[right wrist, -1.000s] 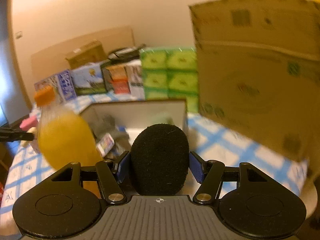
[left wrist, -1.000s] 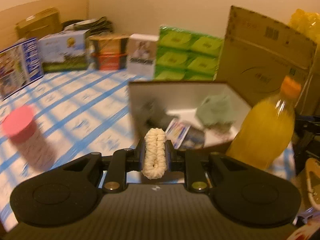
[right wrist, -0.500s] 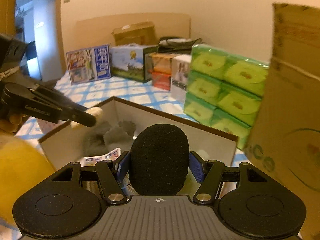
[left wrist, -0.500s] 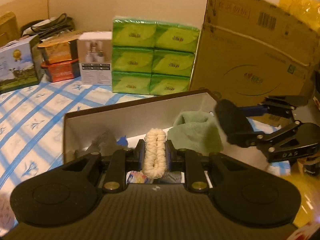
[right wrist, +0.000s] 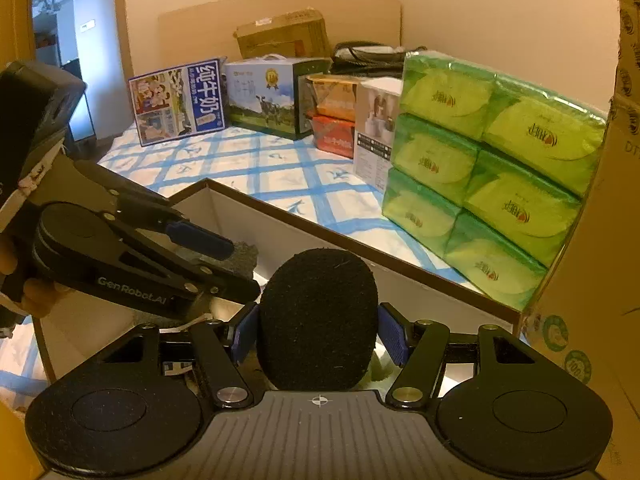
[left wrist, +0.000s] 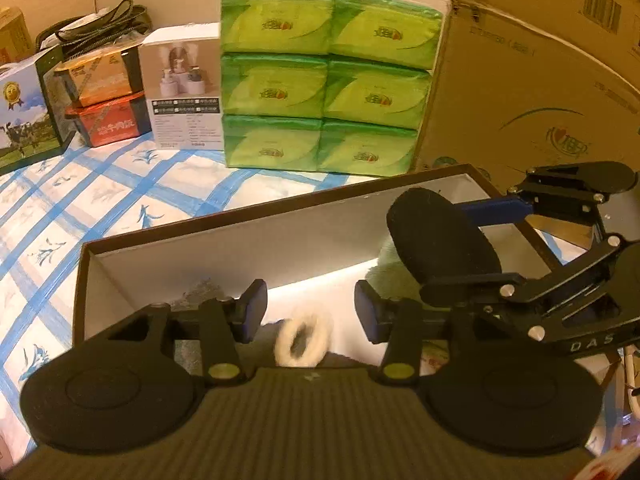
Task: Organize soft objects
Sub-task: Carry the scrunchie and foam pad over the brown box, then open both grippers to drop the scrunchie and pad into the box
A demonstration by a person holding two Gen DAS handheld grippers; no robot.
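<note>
My left gripper point(left wrist: 310, 304) hangs over the open brown-rimmed box point(left wrist: 240, 216), and its jaws are opening. A cream fluffy ring point(left wrist: 303, 340) is loose between and below them, blurred, with neither pad touching it. My right gripper point(right wrist: 319, 332) is shut on an oval black sponge point(right wrist: 318, 320) above the same box point(right wrist: 360, 246). In the left wrist view that sponge point(left wrist: 442, 236) hovers over a green cloth point(left wrist: 384, 276) inside the box. A grey cloth point(right wrist: 244, 256) lies in the box behind the left gripper's fingers point(right wrist: 200, 236).
Stacked green tissue packs point(left wrist: 328, 80) stand just behind the box, with a tall cardboard carton point(left wrist: 520, 92) to their right. Smaller printed boxes point(left wrist: 184, 88) line the back left. A blue-checked cloth point(left wrist: 120, 200) covers the surface. A hand point(right wrist: 36, 296) holds the left gripper.
Both grippers moved in over the box. The left jaws went from shut on the cream ring to wide apart, and the ring dropped free. The right gripper kept the black sponge.
</note>
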